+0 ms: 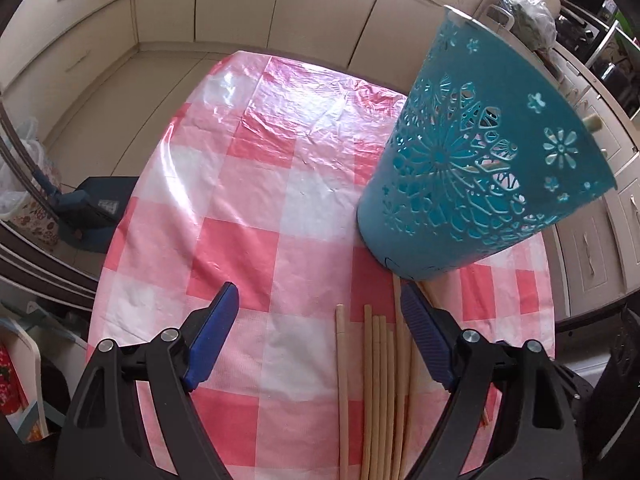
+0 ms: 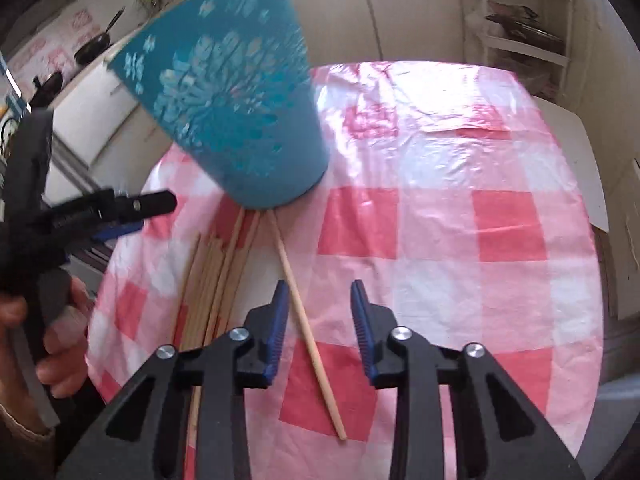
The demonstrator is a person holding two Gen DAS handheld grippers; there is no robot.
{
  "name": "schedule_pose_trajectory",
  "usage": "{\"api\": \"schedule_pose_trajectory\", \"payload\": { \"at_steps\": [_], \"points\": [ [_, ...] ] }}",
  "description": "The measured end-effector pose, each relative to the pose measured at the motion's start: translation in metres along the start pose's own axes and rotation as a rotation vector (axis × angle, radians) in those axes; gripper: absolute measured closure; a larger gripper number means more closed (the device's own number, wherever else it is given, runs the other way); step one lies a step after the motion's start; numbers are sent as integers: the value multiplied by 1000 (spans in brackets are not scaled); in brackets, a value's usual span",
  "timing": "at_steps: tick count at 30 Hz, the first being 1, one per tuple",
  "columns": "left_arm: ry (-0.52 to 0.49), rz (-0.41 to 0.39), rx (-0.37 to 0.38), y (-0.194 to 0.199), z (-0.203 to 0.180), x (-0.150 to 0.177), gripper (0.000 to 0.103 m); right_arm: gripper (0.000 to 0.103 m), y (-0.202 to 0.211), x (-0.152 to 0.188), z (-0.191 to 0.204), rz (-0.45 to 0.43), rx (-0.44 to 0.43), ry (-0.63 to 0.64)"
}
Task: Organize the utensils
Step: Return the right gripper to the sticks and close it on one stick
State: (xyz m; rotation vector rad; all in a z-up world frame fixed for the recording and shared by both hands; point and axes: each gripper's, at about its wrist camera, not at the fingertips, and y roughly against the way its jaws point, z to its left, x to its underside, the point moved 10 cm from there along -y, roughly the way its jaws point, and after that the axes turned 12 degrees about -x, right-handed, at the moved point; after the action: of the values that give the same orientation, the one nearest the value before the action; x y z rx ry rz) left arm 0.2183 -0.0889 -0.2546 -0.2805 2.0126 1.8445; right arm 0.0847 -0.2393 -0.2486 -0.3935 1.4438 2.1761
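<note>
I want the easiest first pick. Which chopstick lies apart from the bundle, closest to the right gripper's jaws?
The lone chopstick lying diagonally between the right gripper jaws; the other chopsticks lie bundled beside it.

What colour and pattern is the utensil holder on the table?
The utensil holder is teal with cut-out flower patterns; the left wrist view shows it sharpest.

One teal holder (image 1: pixel 476 168), several chopsticks (image 1: pixel 380 392)

The surface (image 1: pixel 256 184) wears a glossy, wrinkled pink-and-white checked cover. A teal cut-out holder (image 1: pixel 472 168) stands on it. Just before the holder lies a bunch of pale wooden chopsticks (image 1: pixel 384 380), and one single chopstick (image 2: pixel 308 324) lies slightly apart.
</note>
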Motion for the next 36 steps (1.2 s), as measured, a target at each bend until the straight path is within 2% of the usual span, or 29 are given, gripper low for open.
{"api": "schedule_pose_trajectory", "payload": {
  "at_steps": [1, 2, 5, 9, 13, 15, 18, 21, 24, 28, 30, 35, 36],
  "points": [
    [14, 2, 3, 2, 3, 2, 23, 79, -9, -2, 5, 17, 0, 28],
    [20, 6, 2, 3, 5, 3, 23, 84, -15, -4, 9, 28, 5, 56],
    [-9, 8, -2, 5, 3, 8, 23, 95, -25, -8, 13, 37, 70, 140],
    [-72, 7, 10, 3, -15, 4, 23, 97, -17, 3, 12, 59, 80, 115],
    [-67, 17, -12, 5, -11, 2, 23, 97, 6, 36, 8, 70, 56, 25],
    [-87, 27, -75, 6, 3, 10, 23, 97, 13, 47, 7, 76, 46, -1],
    [-120, 40, -173, 5, 26, 31, 23, 96, 13, 47, 9, 75, 45, 2],
    [-137, 56, -212, 2, 36, 45, 23, 89, 8, 42, 12, 75, 50, 33],
    [-134, 59, -230, 1, 35, 51, 23, 88, 3, 36, 15, 73, 72, 75],
    [-134, 58, -225, 0, 22, 58, 23, 88, 4, 40, 13, 51, 44, 58],
    [-153, 36, -266, 1, 18, 59, 23, 88, 5, 41, 13, 37, 26, 54],
    [-140, 28, -283, -5, 11, 59, 32, 88, 8, 43, 12, 12, 9, 59],
    [-136, 27, -279, -5, 10, 58, 37, 88, 8, 42, 11, 8, 10, 61]
  ]
}}
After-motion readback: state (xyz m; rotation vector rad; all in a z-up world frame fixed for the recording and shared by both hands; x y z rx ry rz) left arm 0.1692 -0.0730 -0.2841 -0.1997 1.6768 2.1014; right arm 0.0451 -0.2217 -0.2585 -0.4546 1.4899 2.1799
